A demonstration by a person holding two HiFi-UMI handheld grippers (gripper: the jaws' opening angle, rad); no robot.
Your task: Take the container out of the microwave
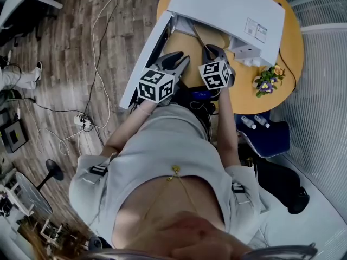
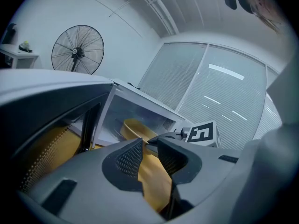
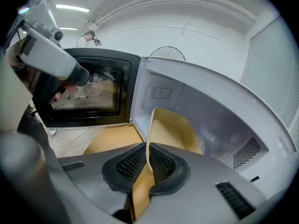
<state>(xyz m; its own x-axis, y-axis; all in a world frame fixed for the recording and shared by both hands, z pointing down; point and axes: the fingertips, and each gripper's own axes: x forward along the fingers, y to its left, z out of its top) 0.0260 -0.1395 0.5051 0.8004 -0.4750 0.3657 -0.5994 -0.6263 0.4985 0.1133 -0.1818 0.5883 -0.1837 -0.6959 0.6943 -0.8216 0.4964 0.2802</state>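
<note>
Pinching the near wall of the container [image 3: 174, 135], the right gripper [image 3: 148, 164] is pressing both pads onto the thin rim. The rim is running straight away from the jaws into the microwave [image 3: 219, 125], where the container is lying in the cavity. The left gripper [image 2: 149, 158] is hovering just left, jaws spread and empty. The pull is therefore likely going straight toward the near side, beside the open door [image 3: 88, 92].

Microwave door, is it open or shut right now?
Open. The door stands wide to the left, and the microwave's white inside shows plainly behind the yellow container.
</note>
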